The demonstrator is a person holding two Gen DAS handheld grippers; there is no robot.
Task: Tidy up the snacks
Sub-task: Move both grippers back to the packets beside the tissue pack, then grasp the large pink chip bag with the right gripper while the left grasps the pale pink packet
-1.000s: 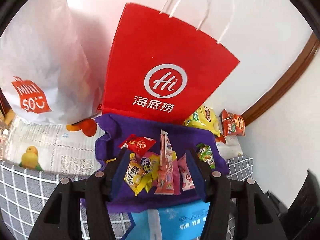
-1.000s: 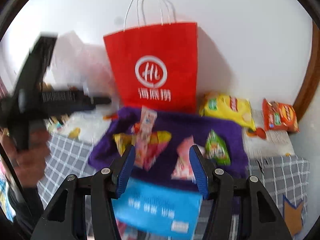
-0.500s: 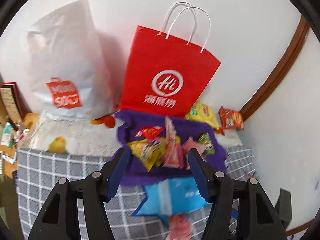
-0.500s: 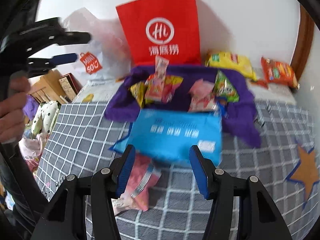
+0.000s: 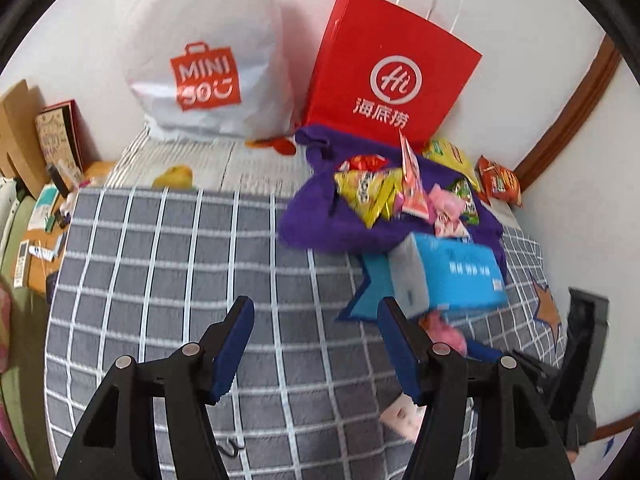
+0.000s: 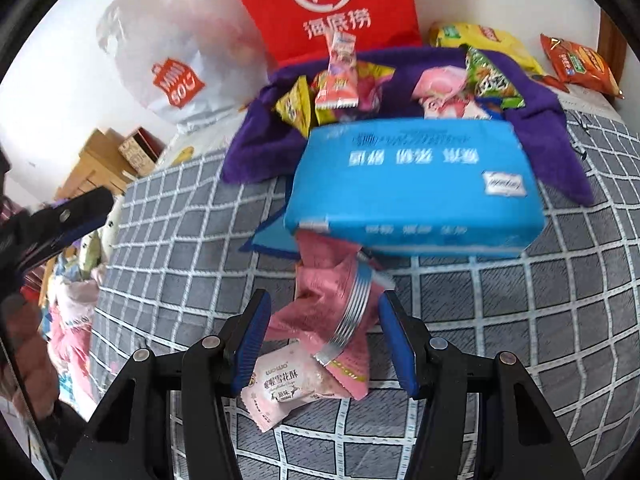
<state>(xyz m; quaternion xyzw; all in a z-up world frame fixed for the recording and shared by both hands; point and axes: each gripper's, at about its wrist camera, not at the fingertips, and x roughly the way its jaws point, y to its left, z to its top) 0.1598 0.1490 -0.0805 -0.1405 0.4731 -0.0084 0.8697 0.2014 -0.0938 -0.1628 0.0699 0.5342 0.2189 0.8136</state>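
Blue-padded and spread wide, the left tool (image 5: 314,346) hangs over bare checked bedding at the bottom centre of its view, released and holding nothing. The right tool (image 6: 322,338) is equally wide apart at the bottom centre of its own view; a crinkled pink snack bag (image 6: 334,312) lies between its fingers, but whether the pads touch the bag I cannot tell. A small pale pink packet (image 6: 286,390) lies just below that bag, near the left finger.

The grey grid blanket (image 5: 168,264) offers open room across the left and centre of the left view. To the right it crowds: a glossy blue rectangular pack (image 6: 412,188) sits above the pink bag, overlapping the front edge of a fuzzy purple cloth (image 5: 316,216). On that cloth, upper centre, lies a heap of shiny snack packets (image 5: 376,194) in yellow, pink, green and red. A yellow chip bag (image 6: 486,40) and an orange chip bag (image 6: 578,64) lie past the cloth at upper right, near the wall.

Behind stand a stiff red paper bag (image 5: 386,76) with white cord handles and a soft white plastic bag (image 5: 208,64).
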